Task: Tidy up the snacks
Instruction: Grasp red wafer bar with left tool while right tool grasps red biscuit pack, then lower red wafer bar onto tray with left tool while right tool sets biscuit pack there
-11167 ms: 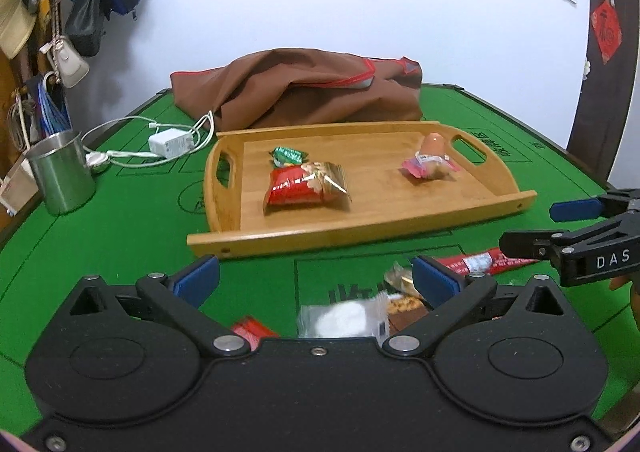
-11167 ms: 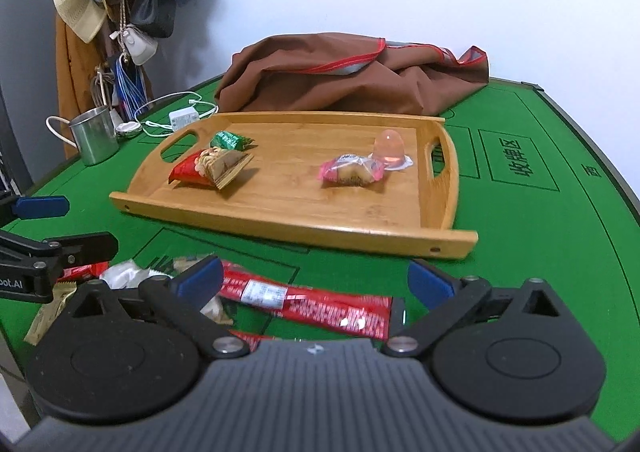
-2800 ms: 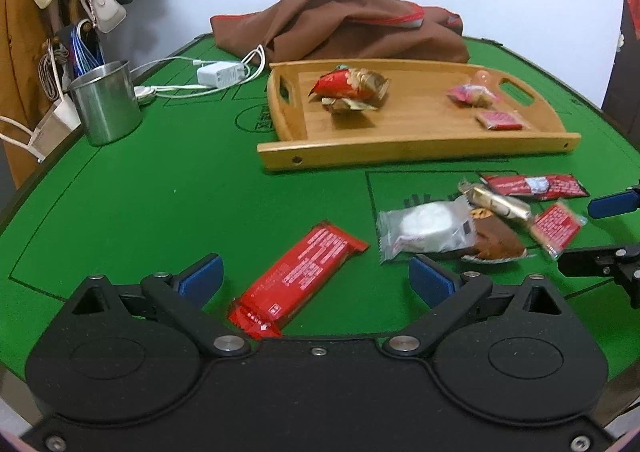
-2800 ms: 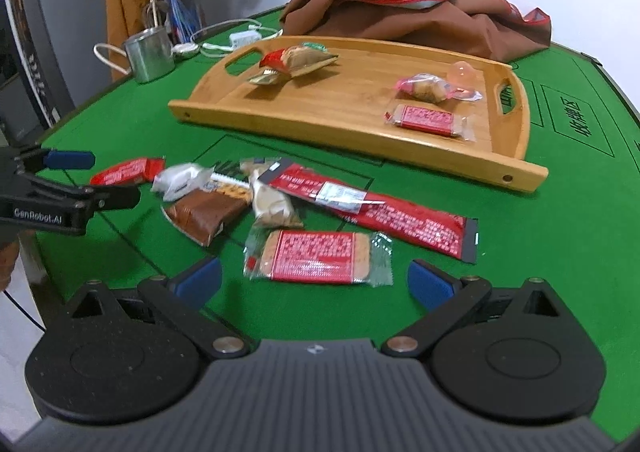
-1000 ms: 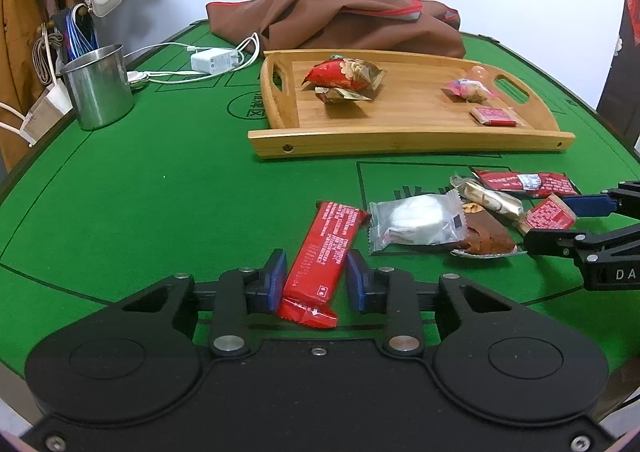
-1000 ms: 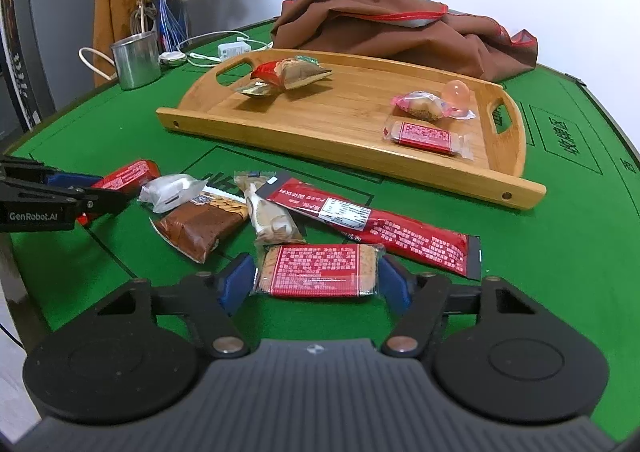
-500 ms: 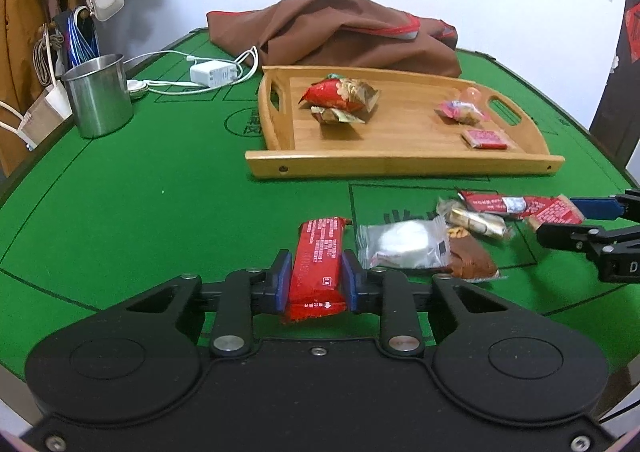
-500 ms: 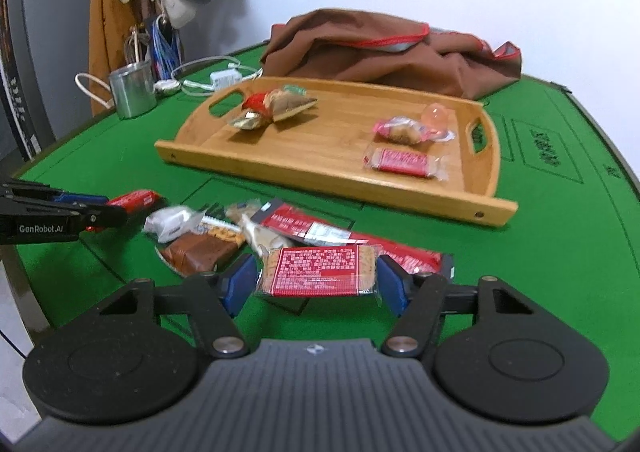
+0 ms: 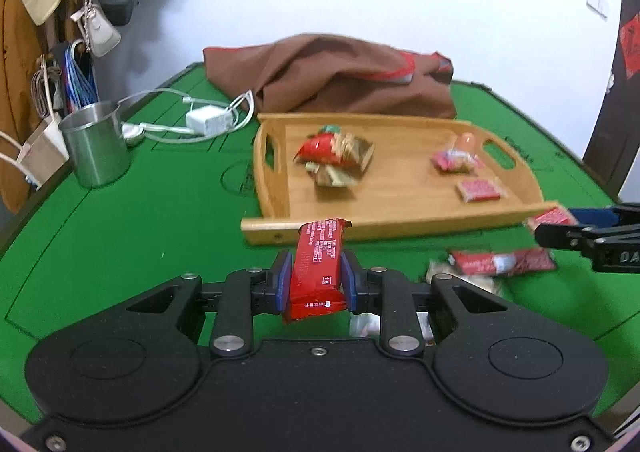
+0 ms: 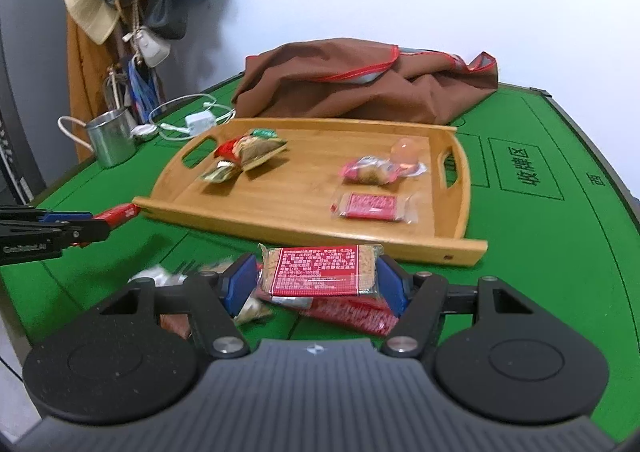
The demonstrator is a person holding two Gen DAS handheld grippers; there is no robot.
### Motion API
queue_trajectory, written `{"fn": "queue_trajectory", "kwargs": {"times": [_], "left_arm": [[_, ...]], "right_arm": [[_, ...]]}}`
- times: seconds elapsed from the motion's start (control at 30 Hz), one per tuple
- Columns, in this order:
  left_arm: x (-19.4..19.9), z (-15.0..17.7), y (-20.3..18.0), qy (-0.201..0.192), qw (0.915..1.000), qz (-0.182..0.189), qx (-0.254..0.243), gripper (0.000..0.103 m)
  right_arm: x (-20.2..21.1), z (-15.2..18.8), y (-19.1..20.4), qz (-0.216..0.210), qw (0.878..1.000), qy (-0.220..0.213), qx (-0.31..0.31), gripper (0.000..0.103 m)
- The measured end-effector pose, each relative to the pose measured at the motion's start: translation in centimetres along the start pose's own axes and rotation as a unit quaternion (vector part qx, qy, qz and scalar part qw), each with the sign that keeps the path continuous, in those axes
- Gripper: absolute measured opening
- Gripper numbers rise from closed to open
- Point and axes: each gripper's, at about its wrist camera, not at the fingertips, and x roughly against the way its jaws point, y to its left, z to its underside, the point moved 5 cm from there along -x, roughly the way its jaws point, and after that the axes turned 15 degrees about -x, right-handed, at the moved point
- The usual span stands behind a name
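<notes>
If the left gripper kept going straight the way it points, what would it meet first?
Probably the wooden tray's near rim; the red snack bar held by the left gripper points at it, though depth is unclear.

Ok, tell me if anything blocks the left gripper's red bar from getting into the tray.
Nothing visible does. The left gripper holds the red bar just short of the tray, whose low front rim is all it must clear. The middle of the tray floor is bare, between the snack pile and the cracker pack.
</notes>
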Motion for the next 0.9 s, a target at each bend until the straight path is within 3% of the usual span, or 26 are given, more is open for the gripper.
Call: {"fn": "queue_trajectory", "kwargs": {"times": [0.23,0.5,0.9], "left_arm": [[-1.6,-2.9,0.4,-0.01,0.9999,0.007,0.006,0.025],[-6.0,-4.3,0.6,0.023,0.9991,0.025,0.025,0.025],[-9.9,-6.4,-0.6,0.034,0.9984,0.037,0.025,0.025]], "right_arm": [[-1.9,-2.5,-1.3,0.012,0.999,0.001,-0.032,0.067],[-5.4,-4.2,-3.2,0.022,0.996,0.038,-0.076,0.067],[-10.3,-7.2,-3.9,0.058,0.992,0.06,-0.097,0.067]]}}
